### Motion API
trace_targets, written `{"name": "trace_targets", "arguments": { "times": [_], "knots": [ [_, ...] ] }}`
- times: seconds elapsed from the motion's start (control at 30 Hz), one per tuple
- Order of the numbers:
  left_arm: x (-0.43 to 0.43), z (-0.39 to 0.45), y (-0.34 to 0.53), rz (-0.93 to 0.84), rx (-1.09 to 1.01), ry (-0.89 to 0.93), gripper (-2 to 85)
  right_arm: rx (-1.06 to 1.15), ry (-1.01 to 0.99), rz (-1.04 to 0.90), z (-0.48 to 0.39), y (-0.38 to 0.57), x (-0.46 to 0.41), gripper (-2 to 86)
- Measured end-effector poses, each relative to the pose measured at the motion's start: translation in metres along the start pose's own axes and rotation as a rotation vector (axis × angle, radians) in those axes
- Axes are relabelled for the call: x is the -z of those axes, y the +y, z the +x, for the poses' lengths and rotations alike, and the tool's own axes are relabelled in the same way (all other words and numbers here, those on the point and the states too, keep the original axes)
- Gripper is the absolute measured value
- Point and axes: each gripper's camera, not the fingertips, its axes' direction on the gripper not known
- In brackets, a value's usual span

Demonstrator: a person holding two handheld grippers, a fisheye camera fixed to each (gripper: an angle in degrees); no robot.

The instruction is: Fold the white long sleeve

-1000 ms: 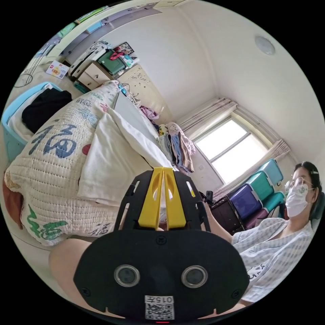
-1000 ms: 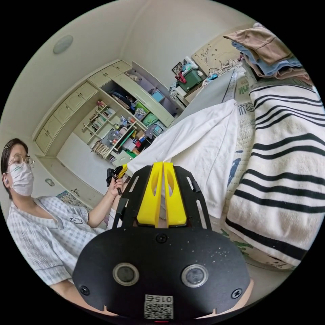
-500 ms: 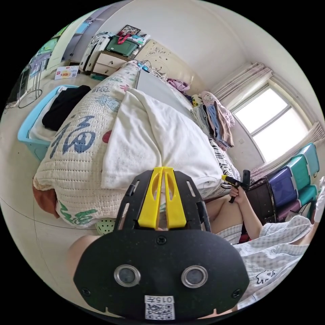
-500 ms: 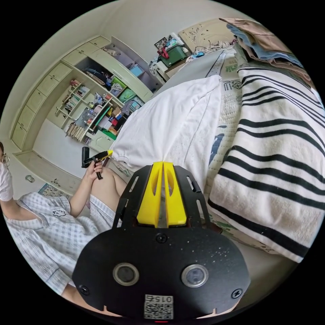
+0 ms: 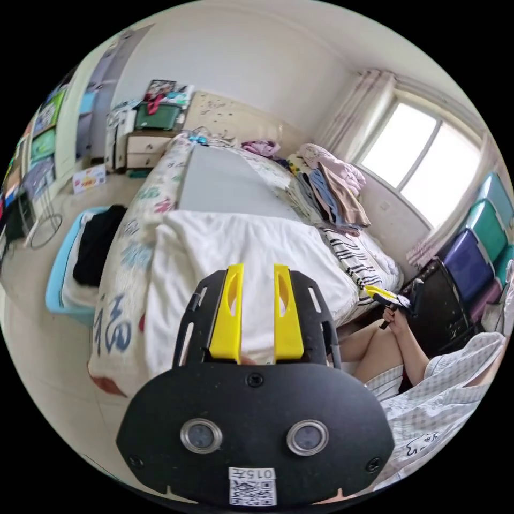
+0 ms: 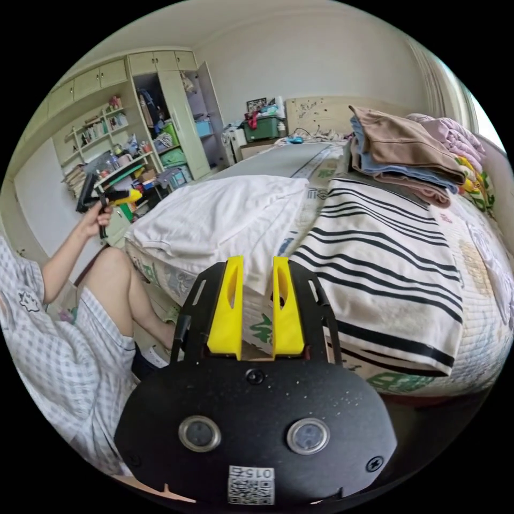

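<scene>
Both grippers, left gripper (image 5: 256, 273) and right gripper (image 6: 255, 265), have just let go, jaws parted and empty; the white long sleeve (image 6: 225, 217) lies folded beside the striped towel (image 6: 385, 257). Next: a tidying fold.

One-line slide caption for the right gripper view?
Right gripper open over the bed's edge, white long sleeve lying folded beside a striped towel.

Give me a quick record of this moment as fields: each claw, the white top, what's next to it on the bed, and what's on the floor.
left claw: open, empty
right claw: open, empty
white long sleeve: lying on the bed near its edge, not gripped
beside it: striped towel, then a stack of folded clothes
floor: blue basket holding dark clothing
</scene>
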Motion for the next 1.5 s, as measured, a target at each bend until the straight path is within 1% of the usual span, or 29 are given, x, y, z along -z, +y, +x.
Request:
{"name": "trace_targets", "arguments": {
  "times": [0.13, 0.27, 0.3, 0.37, 0.4, 0.47, 0.5, 0.57, 0.7, 0.77, 0.83, 0.9, 0.93, 1.0, 1.07, 1.1, 1.17, 1.2, 1.27, 1.3, 1.33, 1.4, 1.47, 1.5],
  "knots": [
    [-0.081, 0.079, -0.083, -0.045, -0.139, -0.030, 14.5, -0.007, 0.037, -0.116, -0.010, 0.002, -0.040, 11.2],
    [-0.185, 0.163, -0.153, -0.134, -0.298, 0.009, 15.1, 0.049, 0.100, -0.231, -0.031, -0.003, -0.082, 12.0],
    [-0.200, 0.174, -0.162, -0.146, -0.313, 0.008, 15.3, 0.056, 0.121, -0.239, -0.033, -0.003, -0.086, 11.8],
    [-0.261, 0.218, -0.189, -0.207, -0.381, 0.001, 15.8, 0.055, 0.155, -0.253, -0.033, -0.001, -0.097, 11.2],
    [-0.276, 0.229, -0.194, -0.228, -0.400, -0.005, 15.7, 0.047, 0.149, -0.254, -0.031, -0.001, -0.098, 11.1],
    [-0.336, 0.261, -0.209, -0.312, -0.440, -0.079, 14.9, 0.004, 0.101, -0.243, -0.017, 0.002, -0.098, 8.5],
    [-0.351, 0.266, -0.212, -0.331, -0.439, -0.098, 14.6, -0.003, 0.077, -0.236, -0.014, 0.003, -0.098, 7.3],
    [-0.404, 0.276, -0.222, -0.403, -0.384, -0.148, 13.9, -0.036, -0.051, -0.225, 0.000, 0.005, -0.101, 3.4],
    [-0.465, 0.284, -0.223, -0.501, -0.355, -0.227, 12.5, -0.054, -0.089, -0.232, 0.012, 0.009, -0.105, 1.8],
    [-0.488, 0.283, -0.218, -0.552, -0.372, -0.301, 8.3, -0.057, -0.088, -0.211, 0.020, 0.016, -0.101, 0.9],
    [-0.491, 0.284, -0.215, -0.538, -0.422, -0.333, 4.2, -0.067, -0.080, -0.182, 0.028, 0.023, -0.092, 0.4],
    [-0.491, 0.281, -0.218, -0.551, -0.414, -0.289, 2.1, -0.081, -0.078, -0.127, 0.039, 0.031, -0.078, 0.1],
    [-0.485, 0.279, -0.222, -0.530, -0.411, -0.263, 1.6, -0.099, -0.070, -0.097, 0.048, 0.037, -0.069, -0.1],
    [-0.469, 0.273, -0.232, -0.478, -0.385, -0.203, 1.1, -0.073, 0.010, -0.020, 0.051, 0.047, -0.046, -0.2],
    [-0.434, 0.262, -0.251, -0.363, -0.320, -0.047, 0.7, -0.082, 0.131, 0.062, 0.059, 0.054, -0.019, -0.3],
    [-0.424, 0.258, -0.256, -0.334, -0.300, -0.003, 0.6, -0.088, 0.149, 0.081, 0.063, 0.055, -0.011, -0.3],
    [-0.380, 0.238, -0.274, -0.221, -0.229, 0.177, 0.4, -0.081, 0.199, 0.146, 0.073, 0.055, 0.023, -0.3],
    [-0.369, 0.231, -0.277, -0.199, -0.219, 0.216, 0.4, -0.076, 0.194, 0.165, 0.074, 0.054, 0.032, -0.3],
    [-0.324, 0.195, -0.283, -0.127, -0.195, 0.330, 0.3, -0.007, 0.107, 0.228, 0.066, 0.047, 0.066, -0.2],
    [-0.313, 0.183, -0.283, -0.115, -0.189, 0.353, 0.2, 0.020, 0.075, 0.236, 0.060, 0.043, 0.072, -0.2],
    [-0.292, 0.157, -0.280, -0.092, -0.178, 0.392, 0.2, 0.077, 0.004, 0.245, 0.047, 0.036, 0.079, -0.2],
    [-0.259, 0.109, -0.271, -0.056, -0.155, 0.436, 0.1, 0.165, -0.114, 0.238, 0.021, 0.023, 0.076, -0.1],
    [-0.216, 0.038, -0.249, 0.005, -0.117, 0.455, 0.1, 0.256, -0.267, 0.205, -0.020, 0.005, 0.048, 0.0],
    [-0.206, 0.019, -0.242, 0.017, -0.104, 0.454, 0.1, 0.272, -0.307, 0.193, -0.030, 0.001, 0.038, 0.0]
  ]
}}
